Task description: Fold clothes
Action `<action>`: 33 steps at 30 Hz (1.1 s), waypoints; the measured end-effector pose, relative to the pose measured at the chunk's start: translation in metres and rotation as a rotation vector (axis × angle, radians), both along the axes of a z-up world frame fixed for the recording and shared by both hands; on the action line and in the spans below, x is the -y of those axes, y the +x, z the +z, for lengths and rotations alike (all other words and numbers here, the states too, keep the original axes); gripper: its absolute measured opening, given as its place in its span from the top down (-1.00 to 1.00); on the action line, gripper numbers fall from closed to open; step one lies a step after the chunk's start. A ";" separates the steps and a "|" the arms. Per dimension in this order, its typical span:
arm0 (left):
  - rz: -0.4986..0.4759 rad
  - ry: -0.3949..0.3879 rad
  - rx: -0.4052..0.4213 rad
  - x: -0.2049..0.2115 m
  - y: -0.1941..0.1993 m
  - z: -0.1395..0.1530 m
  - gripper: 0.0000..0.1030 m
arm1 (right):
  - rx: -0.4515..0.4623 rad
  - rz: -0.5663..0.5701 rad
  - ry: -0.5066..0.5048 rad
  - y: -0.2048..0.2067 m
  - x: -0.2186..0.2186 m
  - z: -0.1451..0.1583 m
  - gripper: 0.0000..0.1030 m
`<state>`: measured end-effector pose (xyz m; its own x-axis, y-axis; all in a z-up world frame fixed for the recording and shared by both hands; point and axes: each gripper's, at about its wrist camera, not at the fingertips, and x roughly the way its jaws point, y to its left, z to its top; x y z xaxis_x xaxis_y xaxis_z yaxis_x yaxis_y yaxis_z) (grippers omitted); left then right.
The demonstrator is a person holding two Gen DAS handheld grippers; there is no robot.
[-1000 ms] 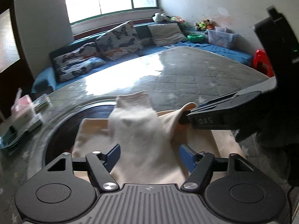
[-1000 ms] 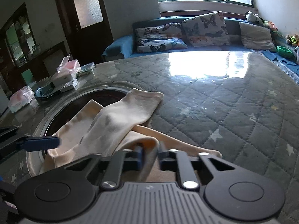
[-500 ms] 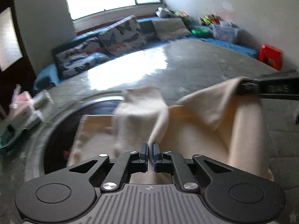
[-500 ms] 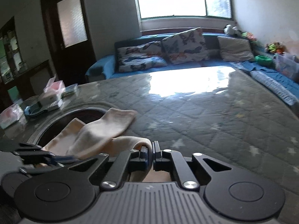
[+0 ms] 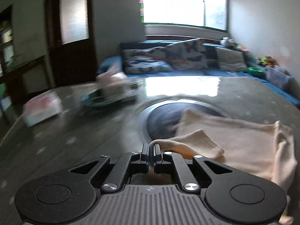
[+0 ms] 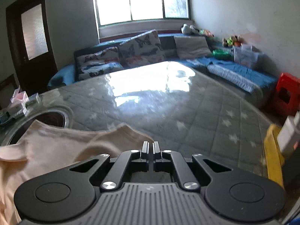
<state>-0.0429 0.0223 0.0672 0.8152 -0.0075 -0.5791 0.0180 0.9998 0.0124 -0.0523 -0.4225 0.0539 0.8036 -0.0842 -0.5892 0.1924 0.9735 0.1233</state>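
The left gripper (image 5: 150,150) is pressed together on a thin loop of cream cloth: an edge of the garment (image 5: 234,146) curves up between its fingers, so it is clamped on the garment. The right gripper (image 6: 150,148) also has its fingers together, but no cloth shows between the tips. The fabric passes to its left and under its body, so I cannot tell if it grips anything.

The garment lies mostly flat on the quilted table (image 6: 206,116), between the two grippers. One sleeve (image 5: 198,144) is doubled over near the left gripper, and on the far right of the left view a part of the cloth (image 5: 285,150) stands up in a bunched fold. Its far edge reaches over the round dark recess (image 5: 165,116) in the table.

My judgement is that a fold or a spreading pull is going on, with the left gripper carrying the edge. To do it well, keep the pinched edge low and taut, move it straight across so that the layer comes down without wrinkles, and open the fingers only when the cloth rests on the layer below. The part over the recess has no support and may sag, so the cloth is better drawn toward the flat quilted area. The left view is blurred, so finer detail is not sure.

Farther off are boxes (image 5: 43,108) on the table, then cushions (image 6: 138,50) on a blue sofa and the window (image 6: 140,0).
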 end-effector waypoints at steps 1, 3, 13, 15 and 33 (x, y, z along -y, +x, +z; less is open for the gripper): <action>0.017 -0.002 -0.011 -0.008 -0.007 -0.003 0.91 | -0.005 0.001 0.009 0.001 0.001 -0.002 0.88; 0.042 -0.008 -0.039 -0.019 -0.016 -0.010 0.91 | -0.014 0.004 0.027 0.002 0.004 -0.006 0.87; 0.114 -0.007 -0.100 -0.037 -0.028 -0.030 0.96 | -0.064 0.012 0.044 0.043 -0.004 -0.035 0.26; 0.110 0.003 -0.105 -0.039 -0.029 -0.030 0.95 | -0.062 0.018 0.027 0.047 -0.008 -0.037 0.26; -0.116 0.101 -0.010 0.018 -0.007 -0.011 0.36 | -0.001 -0.066 -0.219 -0.005 -0.003 -0.003 0.94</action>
<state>-0.0501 0.0045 0.0560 0.8062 -0.0420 -0.5901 0.1336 0.9846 0.1125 -0.0569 -0.4191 0.0507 0.7915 -0.2621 -0.5521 0.2562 0.9625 -0.0896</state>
